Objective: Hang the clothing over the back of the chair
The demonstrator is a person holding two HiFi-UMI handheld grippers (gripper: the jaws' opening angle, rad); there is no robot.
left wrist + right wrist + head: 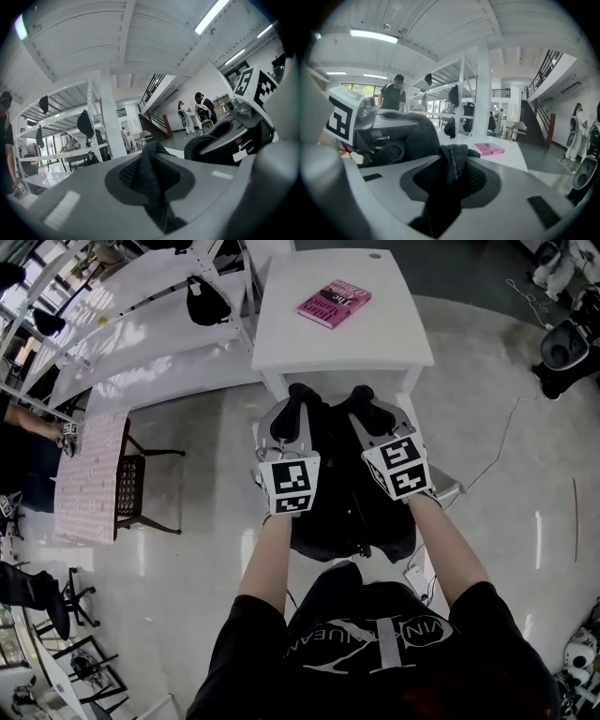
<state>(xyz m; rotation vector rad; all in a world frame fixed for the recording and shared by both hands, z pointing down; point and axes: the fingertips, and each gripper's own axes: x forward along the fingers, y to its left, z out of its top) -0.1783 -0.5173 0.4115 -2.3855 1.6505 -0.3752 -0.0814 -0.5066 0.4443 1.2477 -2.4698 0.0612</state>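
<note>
Black clothing (pixel 352 517) drapes over the chair (pixel 452 491), hiding most of it, just before a white worktop (pixel 366 348) bearing a pink book (pixel 334 303). The left gripper's (pixel 300 395) fingers clamp a fold. The right gripper's (pixel 361 397) fingers stand slightly apart, with cloth loose between them.

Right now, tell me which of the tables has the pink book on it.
The square white table at top centre of the head view: the pink book lies on it. The long cloth-covered table at the left shows no book.
</note>
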